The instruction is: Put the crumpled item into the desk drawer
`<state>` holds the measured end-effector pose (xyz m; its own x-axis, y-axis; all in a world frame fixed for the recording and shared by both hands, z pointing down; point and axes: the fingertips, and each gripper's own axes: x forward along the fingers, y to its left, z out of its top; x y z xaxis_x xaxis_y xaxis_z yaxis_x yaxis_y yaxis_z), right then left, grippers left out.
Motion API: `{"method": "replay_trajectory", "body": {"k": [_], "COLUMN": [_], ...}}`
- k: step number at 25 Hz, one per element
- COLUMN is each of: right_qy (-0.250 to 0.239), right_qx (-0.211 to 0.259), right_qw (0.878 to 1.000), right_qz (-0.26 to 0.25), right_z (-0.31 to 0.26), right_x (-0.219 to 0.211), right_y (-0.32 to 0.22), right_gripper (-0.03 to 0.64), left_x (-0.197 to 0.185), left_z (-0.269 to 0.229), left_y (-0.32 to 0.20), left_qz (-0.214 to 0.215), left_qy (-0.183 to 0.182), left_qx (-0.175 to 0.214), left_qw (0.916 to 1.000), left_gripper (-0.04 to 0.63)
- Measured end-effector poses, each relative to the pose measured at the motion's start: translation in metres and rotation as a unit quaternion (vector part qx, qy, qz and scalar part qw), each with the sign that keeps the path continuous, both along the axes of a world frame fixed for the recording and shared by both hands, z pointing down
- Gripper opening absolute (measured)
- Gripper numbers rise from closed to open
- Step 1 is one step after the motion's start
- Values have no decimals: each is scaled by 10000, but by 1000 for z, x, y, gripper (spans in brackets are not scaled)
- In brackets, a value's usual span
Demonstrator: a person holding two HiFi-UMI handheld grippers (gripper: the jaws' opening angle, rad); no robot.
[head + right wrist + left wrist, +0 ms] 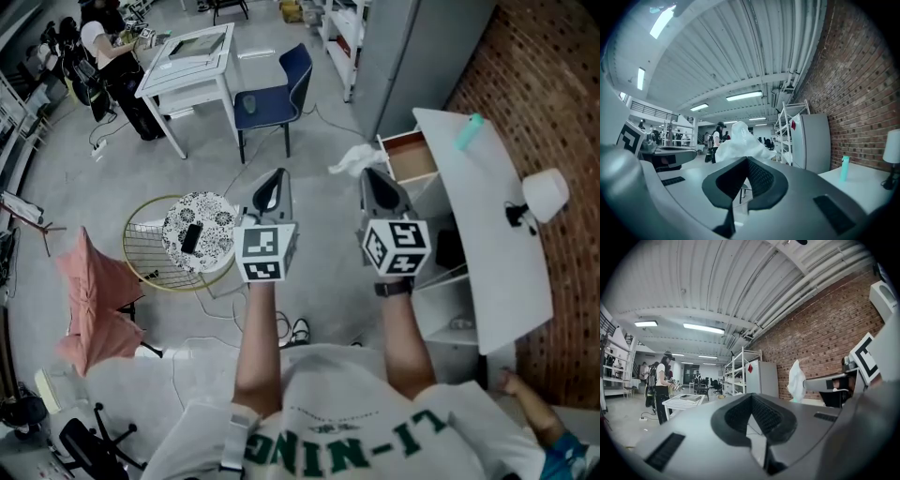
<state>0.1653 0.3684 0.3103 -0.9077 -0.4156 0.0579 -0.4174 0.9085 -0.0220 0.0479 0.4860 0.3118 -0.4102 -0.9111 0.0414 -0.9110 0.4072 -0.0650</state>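
Two grippers (274, 178) (371, 176); one crumpled item (352, 159); one drawer (411, 156).

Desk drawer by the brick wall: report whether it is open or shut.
Open: the white desk drawer sticks out from the white desk, its brown inside showing from above.

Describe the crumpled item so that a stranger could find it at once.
Find the white desk along the brick wall; its drawer stands open. Beside that drawer, the right hand-held gripper pinches the crumpled item: the only soft, wrinkled white wad there.
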Motion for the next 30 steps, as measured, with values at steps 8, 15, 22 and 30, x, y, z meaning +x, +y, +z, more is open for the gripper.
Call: {"method": "replay_trajectory", "body": {"k": [8,15,22,30], "right_qy": [75,303,270,-98], "right_qx": [-48,-129,-287,-377], "right_qw": [9997,9990,9990,9991], "right_qz": [234,291,226,-152], "right_z": [12,30,43,14], "right_x": [-30,-35,-69,-150], "right_y": [14,10,-45,-148], "right_gripper": [2,2,2,2], "left_x": [-33,-48,-68,-135], "left_z": [10,18,34,-2], "left_y": [13,2,-57,-147], "left_qz": [193,275,362,-48], "left_qy": [93,292,323,9], "left_qx": [75,175,-4,-30], "left_qw": [9997,9990,9988,10000], "left_gripper": [-3,-3,-3,-3]}}
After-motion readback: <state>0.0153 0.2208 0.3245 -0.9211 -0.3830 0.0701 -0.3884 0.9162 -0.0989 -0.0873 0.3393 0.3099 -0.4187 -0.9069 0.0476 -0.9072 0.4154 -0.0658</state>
